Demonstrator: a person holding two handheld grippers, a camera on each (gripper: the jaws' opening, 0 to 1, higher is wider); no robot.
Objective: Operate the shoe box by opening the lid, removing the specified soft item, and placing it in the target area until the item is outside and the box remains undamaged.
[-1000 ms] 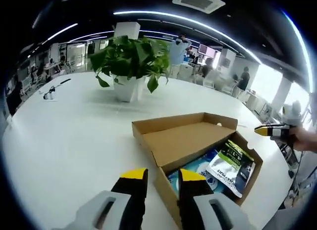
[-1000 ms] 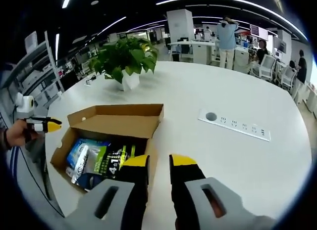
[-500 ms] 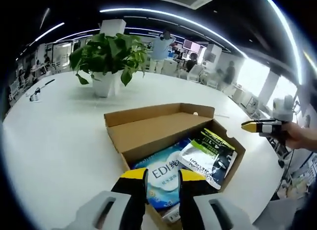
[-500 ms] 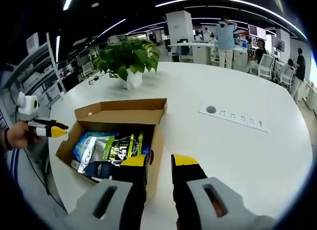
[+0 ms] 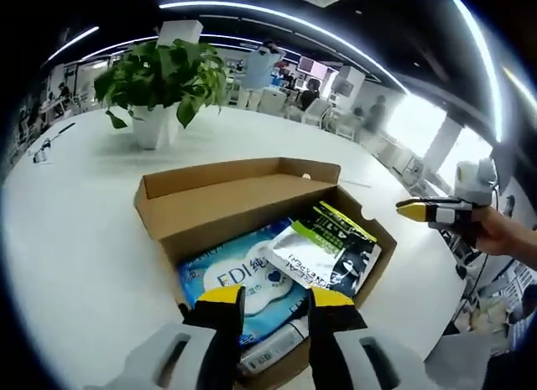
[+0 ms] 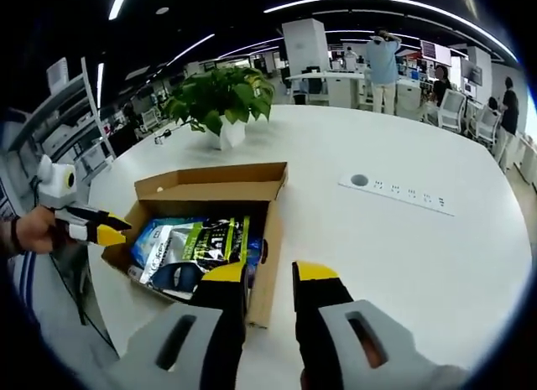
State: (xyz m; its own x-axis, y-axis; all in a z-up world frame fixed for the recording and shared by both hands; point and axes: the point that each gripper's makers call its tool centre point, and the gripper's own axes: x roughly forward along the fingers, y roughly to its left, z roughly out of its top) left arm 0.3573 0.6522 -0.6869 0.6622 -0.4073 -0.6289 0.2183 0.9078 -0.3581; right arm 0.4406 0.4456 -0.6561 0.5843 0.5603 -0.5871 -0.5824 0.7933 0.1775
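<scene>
The brown cardboard shoe box lies open on the white table, its lid folded back on the far side. Inside lie a blue and white soft pack and a black, white and green pouch partly on top of it. My left gripper hovers open over the box's near edge, nothing between its jaws. In the right gripper view the box sits left of centre with the blue pack and pouch showing. My right gripper is open just outside the box's near corner.
A potted green plant stands on the table beyond the box, also seen as the plant. A white socket strip is set into the table on the right. People and desks fill the office behind.
Both views have come closer to the box and look more steeply into it, so the packs show more fully. The box and its contents have not moved.
</scene>
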